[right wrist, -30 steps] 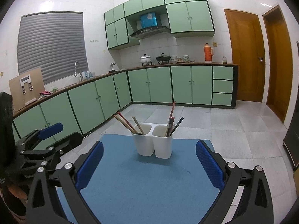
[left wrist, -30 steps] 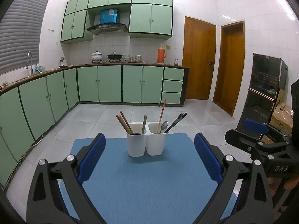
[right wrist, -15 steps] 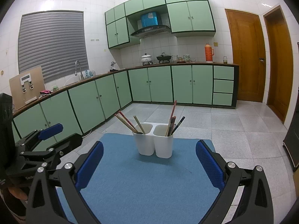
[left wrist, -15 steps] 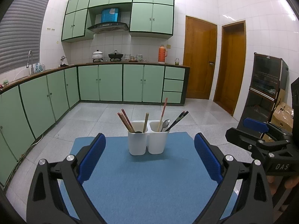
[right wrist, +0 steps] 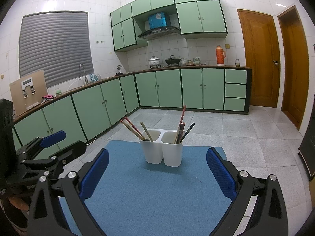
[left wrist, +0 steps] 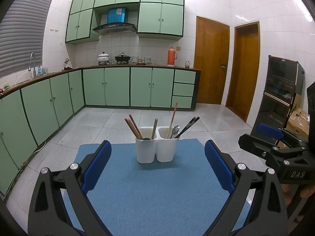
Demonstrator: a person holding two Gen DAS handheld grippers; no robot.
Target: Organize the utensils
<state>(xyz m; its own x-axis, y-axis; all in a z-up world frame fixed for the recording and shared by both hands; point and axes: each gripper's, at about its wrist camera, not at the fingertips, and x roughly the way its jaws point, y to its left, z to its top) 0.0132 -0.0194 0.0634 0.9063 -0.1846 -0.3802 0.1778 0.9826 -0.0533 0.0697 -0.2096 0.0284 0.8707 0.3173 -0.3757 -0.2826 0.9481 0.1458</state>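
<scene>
A white two-compartment holder [left wrist: 146,151] stands at the far end of a blue mat [left wrist: 157,192]. Its left cup holds reddish-brown chopsticks [left wrist: 132,125] and one pale stick. A pink chopstick, a metal spoon [left wrist: 175,130] and black chopsticks [left wrist: 189,124] lean in the right cup. My left gripper [left wrist: 157,147] hangs open in front of the holder, short of it, with nothing between its blue pads [left wrist: 97,164]. My right gripper [right wrist: 158,154] is open too, facing the holder [right wrist: 163,153] from the right side. Each gripper shows at the edge of the other's view, left gripper [right wrist: 63,144] and right gripper [left wrist: 261,137].
The mat covers a small table with grey tiled floor around it. Green base cabinets [left wrist: 106,86] run along the left and back walls. A dark glass-door cabinet [left wrist: 281,90] and cardboard boxes [left wrist: 299,116] stand to the right, beside two wooden doors.
The left wrist view has drifted slightly, so the holder sits a little higher and further right in it. Both grippers stay open and empty.
</scene>
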